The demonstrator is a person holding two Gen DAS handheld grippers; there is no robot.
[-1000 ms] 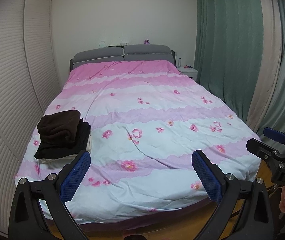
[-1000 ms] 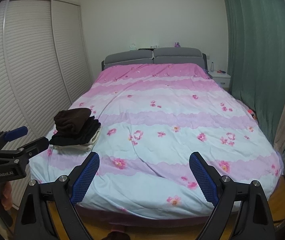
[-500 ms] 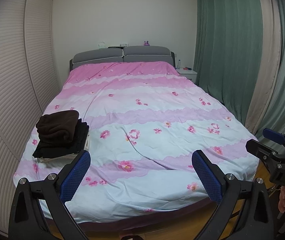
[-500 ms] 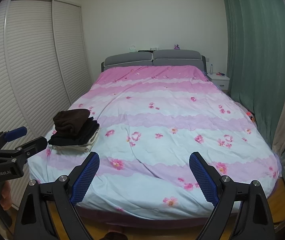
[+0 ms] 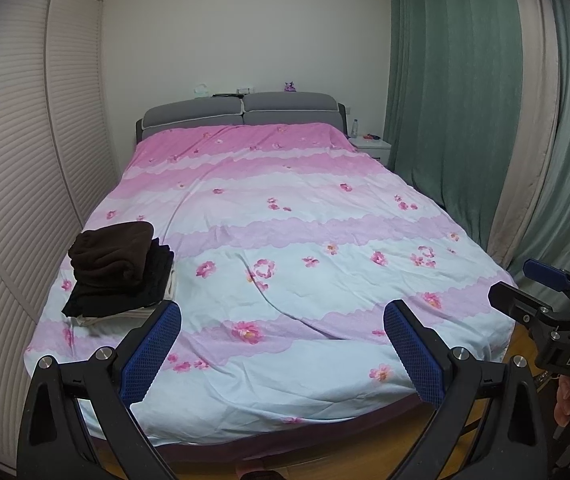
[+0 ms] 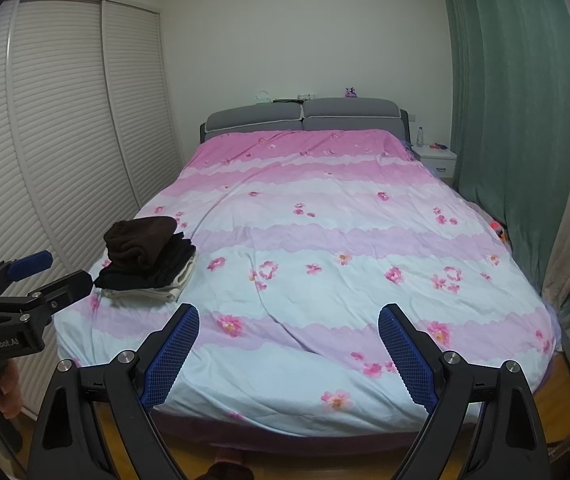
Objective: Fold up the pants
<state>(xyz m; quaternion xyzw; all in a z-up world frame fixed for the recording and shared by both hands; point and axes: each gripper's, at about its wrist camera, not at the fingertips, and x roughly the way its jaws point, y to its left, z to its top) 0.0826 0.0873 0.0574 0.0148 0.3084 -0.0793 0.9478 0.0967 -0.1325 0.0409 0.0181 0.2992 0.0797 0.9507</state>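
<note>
Pants (image 5: 113,254): folded garments in one stack on the bed (image 5: 325,280), near its left edge, toward the foot. Top item dark brown and plush; black folded pieces beneath; a cream piece (image 6: 153,292) at the bottom, touching the floral duvet.

Position relative to grippers: the stack lies ahead and to the left of both. In the left wrist view it sits just above the left finger (image 5: 151,354) of the left gripper (image 5: 281,356); in the right wrist view it is further left of the right gripper (image 6: 289,360). Neither gripper touches it.

Gripper state: left gripper spread wide, nothing between its blue pads. Right gripper likewise spread wide and empty. Both hang over the foot of the bed.

View differences: the left wrist view shows the right gripper from the side at the right edge, with fingers (image 5: 565,402) of the person's hand below it. The right wrist view shows the left gripper (image 6: 51,276) from the side at the left edge, plus more of the louvred wardrobe doors (image 6: 65,120) and an orange item (image 6: 499,230) by the green curtain (image 6: 517,100).

Orientation: the stack's long axis runs roughly along the bed's length, the brown piece's rounded fold toward the headboard (image 5: 241,114).
</note>
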